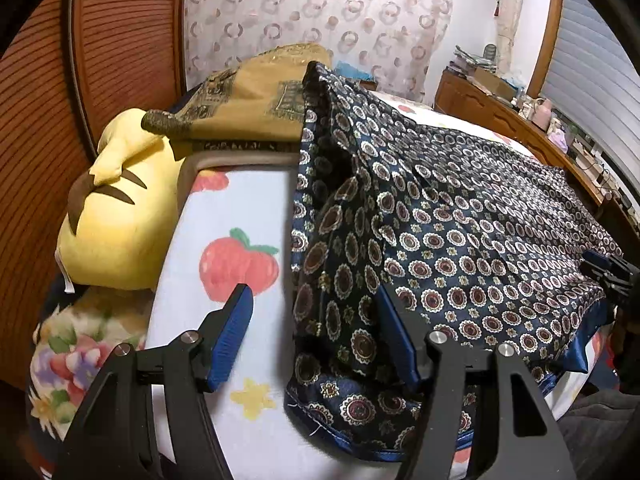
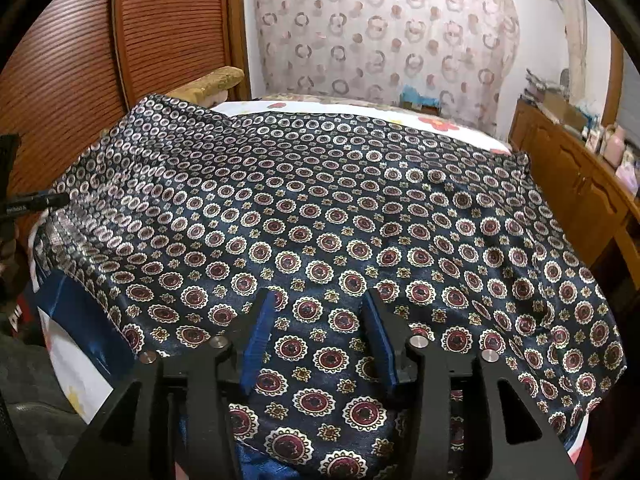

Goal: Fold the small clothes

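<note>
A navy satin garment (image 1: 460, 216) with red and cream medallions lies spread on the bed. It fills the right wrist view (image 2: 320, 208). My left gripper (image 1: 316, 312) is open at the garment's left edge; its right finger (image 1: 394, 332) rests on the cloth and its left finger (image 1: 236, 320) is over the fruit-print sheet (image 1: 236, 208). My right gripper (image 2: 318, 316) is open just above the garment's near edge, with cloth between its blue pads. The right gripper also shows at the far right of the left wrist view (image 1: 612, 276).
A yellow plush toy (image 1: 120, 216) and a tan pillow (image 1: 248, 104) lie at the head of the bed by the wooden headboard (image 1: 60, 100). A wooden dresser (image 2: 576, 176) with clutter runs along the right. A patterned curtain (image 2: 380, 36) hangs behind.
</note>
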A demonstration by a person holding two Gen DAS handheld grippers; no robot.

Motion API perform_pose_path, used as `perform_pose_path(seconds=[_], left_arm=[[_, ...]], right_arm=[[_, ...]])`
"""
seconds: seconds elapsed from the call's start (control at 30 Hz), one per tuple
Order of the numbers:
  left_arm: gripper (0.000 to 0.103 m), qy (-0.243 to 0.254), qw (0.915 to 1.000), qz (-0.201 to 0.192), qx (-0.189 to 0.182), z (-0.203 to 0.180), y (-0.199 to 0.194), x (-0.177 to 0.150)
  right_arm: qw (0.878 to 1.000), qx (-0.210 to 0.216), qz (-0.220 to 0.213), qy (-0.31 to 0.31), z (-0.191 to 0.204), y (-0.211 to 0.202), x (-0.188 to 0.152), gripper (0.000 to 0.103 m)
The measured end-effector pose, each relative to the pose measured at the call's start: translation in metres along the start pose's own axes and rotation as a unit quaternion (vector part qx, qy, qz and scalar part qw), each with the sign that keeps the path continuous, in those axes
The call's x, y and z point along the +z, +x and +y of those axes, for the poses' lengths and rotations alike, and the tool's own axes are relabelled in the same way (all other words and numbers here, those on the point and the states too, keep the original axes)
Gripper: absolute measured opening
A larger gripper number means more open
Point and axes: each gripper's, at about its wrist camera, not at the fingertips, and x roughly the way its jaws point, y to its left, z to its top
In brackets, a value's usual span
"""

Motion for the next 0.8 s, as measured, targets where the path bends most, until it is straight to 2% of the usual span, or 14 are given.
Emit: perform_pose_path(seconds=[0.3,0.47,0.5,0.53,0.57,0.63,0.8], left_arm=[[0.064,-0.009,0.9997,-0.004,-0.021,0.002,-0.002,-0.005],[0.049,-0.010,0.9995,-0.007,-0.031,0.001,-0.002,-0.005],[0.039,-0.009,0.9994,-0.008,-0.032,0.002,-0.001,-0.005],[0.034,-0.006,0.9994,-0.008,-0.033,0.001,-0.001,-0.005],[0.033,0.000,0.9995,-0.009,-0.032,-0.001,-0.001,-0.006],[0.008,0.008,0.9991,-0.007,-0.040,-0.002,-0.001,-0.006],[0.004,0.014,0.9975,-0.027,-0.065,-0.012,-0.009,0.002]], right_arm=[[1.000,-0.001,-0.006,-0.002,0.003,-0.004,-0.004,0.053],[1.000,0.000,-0.007,-0.001,0.001,-0.003,-0.004,0.053],[1.000,0.000,-0.007,-0.001,0.001,-0.003,-0.004,0.053],[1.000,0.000,-0.007,-0.001,0.001,-0.003,-0.004,0.053],[1.000,0.000,-0.007,-0.002,0.001,-0.003,-0.004,0.053],[1.000,0.000,-0.007,-0.002,0.001,-0.003,-0.004,0.053],[1.000,0.001,-0.005,-0.003,0.002,-0.004,-0.004,0.053]])
